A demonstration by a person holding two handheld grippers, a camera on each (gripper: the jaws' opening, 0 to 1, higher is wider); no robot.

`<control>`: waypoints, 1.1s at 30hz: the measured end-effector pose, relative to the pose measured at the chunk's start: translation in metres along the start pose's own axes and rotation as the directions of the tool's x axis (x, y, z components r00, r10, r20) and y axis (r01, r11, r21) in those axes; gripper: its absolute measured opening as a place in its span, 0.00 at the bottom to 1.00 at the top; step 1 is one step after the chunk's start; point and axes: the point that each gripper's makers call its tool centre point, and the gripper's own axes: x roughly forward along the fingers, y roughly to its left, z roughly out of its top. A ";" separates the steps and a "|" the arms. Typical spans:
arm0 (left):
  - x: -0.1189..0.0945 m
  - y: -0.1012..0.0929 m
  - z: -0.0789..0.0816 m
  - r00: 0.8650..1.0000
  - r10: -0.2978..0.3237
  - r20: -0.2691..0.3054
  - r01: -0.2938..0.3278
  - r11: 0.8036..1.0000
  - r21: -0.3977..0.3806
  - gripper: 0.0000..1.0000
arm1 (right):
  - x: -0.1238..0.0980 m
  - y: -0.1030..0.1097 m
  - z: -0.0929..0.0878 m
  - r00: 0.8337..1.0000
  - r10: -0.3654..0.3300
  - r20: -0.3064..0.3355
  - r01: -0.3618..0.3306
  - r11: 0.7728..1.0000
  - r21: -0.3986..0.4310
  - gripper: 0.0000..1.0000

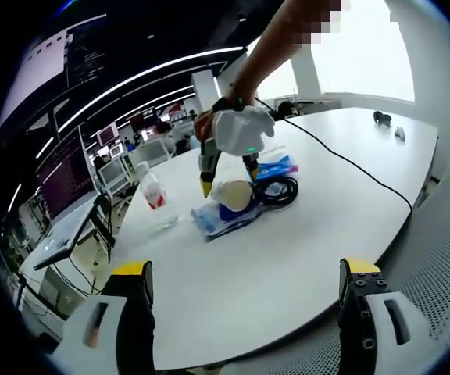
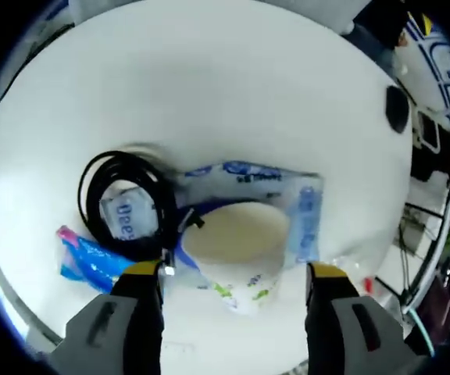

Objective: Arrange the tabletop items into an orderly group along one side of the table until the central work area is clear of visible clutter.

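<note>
- The right gripper point(image 2: 229, 285) is hanging over a paper cup point(image 2: 237, 250) near the middle of the white table point(image 2: 233, 86). Its two jaws are standing apart, one on each side of the cup. They are not squeezing it yet, as far as I can see.
- The cup is sitting on a blue and clear plastic pack point(image 2: 287, 195). So the cup probably has to come off first before the pack can be moved.
- A coiled black cable point(image 2: 108, 191) is lying just beside the cup, on top of a small blue packet point(image 2: 92, 262).
- In the left gripper view, the left gripper point(image 1: 244, 301) is waiting well away from the pile, near the table edge. Its jaws are wide apart and holding nothing.
- A small bottle with a red label point(image 1: 153, 191) is lying alone, near the pile.
- The things are sitting close together but still in the middle, so I think the tidying is only starting.
</note>
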 end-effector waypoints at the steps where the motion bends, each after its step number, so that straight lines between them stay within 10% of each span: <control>1: 0.000 0.000 0.000 1.000 0.002 0.002 -0.002 1.000 0.000 0.99 | 0.001 0.000 0.001 1.000 0.008 0.000 -0.008 1.000 -0.018 0.69; 9: 0.000 0.000 -0.001 1.000 -0.004 -0.002 0.004 1.000 0.003 0.98 | 0.002 -0.006 0.007 1.000 -0.014 0.003 0.015 0.997 -0.073 0.46; 33: 0.001 -0.003 -0.001 1.000 -0.016 -0.008 0.016 1.000 0.009 0.98 | -0.013 -0.020 0.007 0.996 -0.080 -0.030 0.081 0.996 0.032 0.39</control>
